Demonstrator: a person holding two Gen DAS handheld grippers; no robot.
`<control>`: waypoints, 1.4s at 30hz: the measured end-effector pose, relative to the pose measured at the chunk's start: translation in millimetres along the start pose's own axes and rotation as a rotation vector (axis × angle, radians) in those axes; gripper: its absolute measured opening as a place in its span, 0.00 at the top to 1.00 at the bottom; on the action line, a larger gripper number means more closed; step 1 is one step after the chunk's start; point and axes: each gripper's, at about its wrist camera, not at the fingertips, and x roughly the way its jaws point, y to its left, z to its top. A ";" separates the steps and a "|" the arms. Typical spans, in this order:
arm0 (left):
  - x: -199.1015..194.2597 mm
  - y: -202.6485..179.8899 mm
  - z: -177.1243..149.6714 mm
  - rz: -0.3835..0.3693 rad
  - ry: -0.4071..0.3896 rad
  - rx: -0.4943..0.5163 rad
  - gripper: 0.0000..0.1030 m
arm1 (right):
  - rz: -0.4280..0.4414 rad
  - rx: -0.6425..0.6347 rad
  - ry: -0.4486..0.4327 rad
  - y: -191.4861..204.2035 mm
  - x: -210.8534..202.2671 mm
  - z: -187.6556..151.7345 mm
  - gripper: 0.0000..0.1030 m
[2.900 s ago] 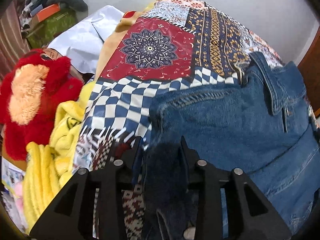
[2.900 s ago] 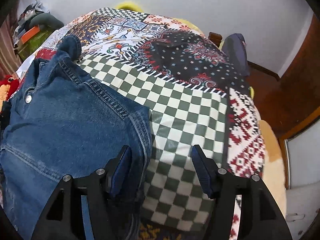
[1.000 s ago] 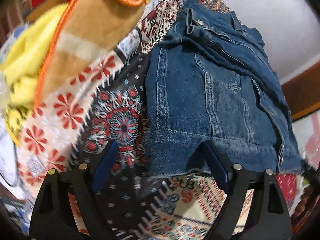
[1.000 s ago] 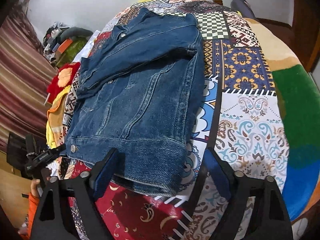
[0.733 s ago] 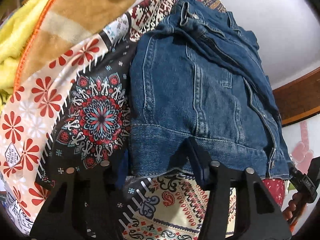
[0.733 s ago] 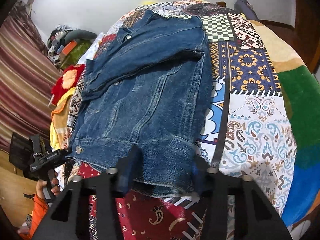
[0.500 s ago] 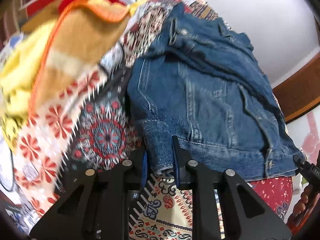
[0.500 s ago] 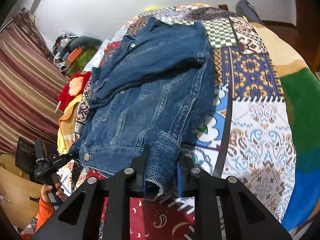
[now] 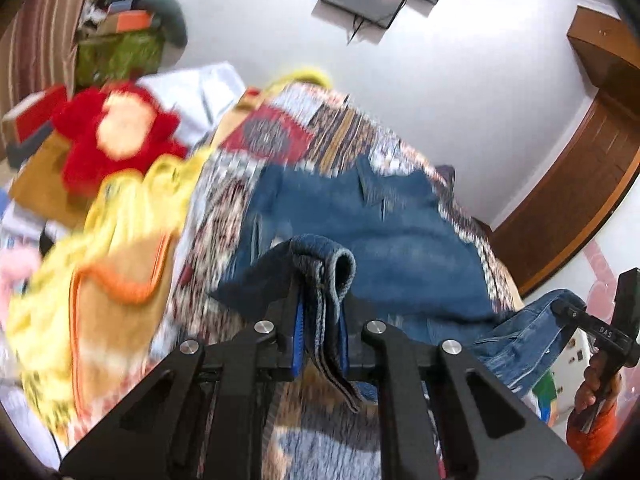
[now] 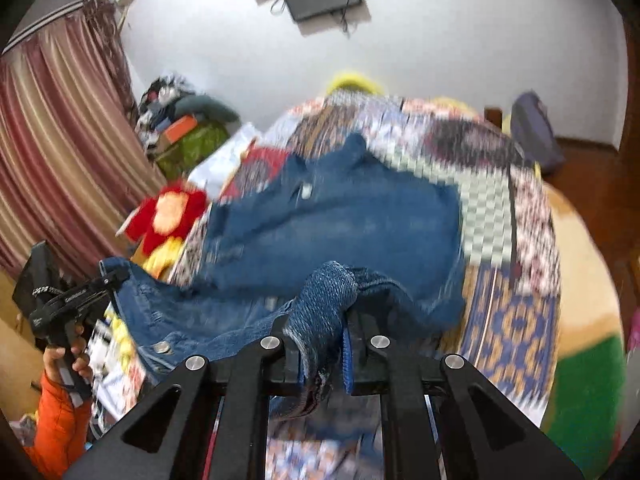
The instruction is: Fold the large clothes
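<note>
Each hand-held gripper, left (image 9: 320, 320) and right (image 10: 324, 344), is clamped on a hem corner of the denim jacket (image 9: 360, 216), lifting that near end off the bed's patchwork quilt (image 10: 516, 312), likely to fold it toward the collar.

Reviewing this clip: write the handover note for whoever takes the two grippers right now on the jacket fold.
Left gripper: shut on the hem of the denim jacket, near its left corner.
Right gripper: shut on the hem too, near the right corner.
Jacket: its collar end lies on the patchwork bedspread; the hem edge is raised off it between the two grippers.
Done: both hem corners gripped, and a sleeve seems folded across the front.
Left: probably carry the hem toward the collar, lay it down evenly, release, then smooth or fold again.
Nearby: red plush toy and yellow cloth beside the bed.
</note>
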 end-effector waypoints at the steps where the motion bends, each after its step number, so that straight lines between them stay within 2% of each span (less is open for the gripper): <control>1: 5.7 -4.0 11.7 0.009 -0.011 0.014 0.87 | -0.001 0.010 -0.020 -3.5 4.2 14.7 0.90; 3: 19.6 -10.6 35.0 0.015 -0.026 0.033 0.88 | -0.014 0.014 -0.048 -10.3 13.0 37.8 0.90; 7: 46.9 -12.7 77.7 -0.025 -0.029 0.008 0.88 | -0.059 0.021 -0.076 -28.6 44.1 80.1 0.91; 12: 104.5 -8.3 108.2 0.021 0.006 0.009 0.88 | -0.101 0.064 -0.049 -59.7 101.5 117.1 0.91; 15: 148.3 3.3 113.4 0.058 0.066 -0.006 0.88 | -0.120 0.086 0.003 -78.4 145.3 127.2 0.91; 19: 205.0 24.8 106.1 0.117 0.152 -0.023 0.87 | -0.139 0.134 0.084 -103.1 198.8 122.0 0.90; 21: 225.9 34.7 99.7 0.134 0.186 -0.043 0.87 | -0.137 0.166 0.127 -118.4 225.0 116.0 0.90; 24: 246.0 42.6 88.4 0.153 0.223 -0.048 0.85 | -0.121 0.179 0.159 -131.0 242.2 108.0 0.90; 31: 257.0 25.9 78.0 0.239 0.233 0.102 0.82 | -0.044 0.152 0.177 -141.6 222.9 112.1 0.90; 36: 259.9 31.6 81.9 0.238 0.258 0.051 0.82 | 0.009 0.149 0.156 -140.8 192.0 121.7 0.90; 42: 260.4 30.8 84.2 0.249 0.276 0.028 0.82 | -0.011 0.083 0.166 -127.1 166.9 128.8 0.88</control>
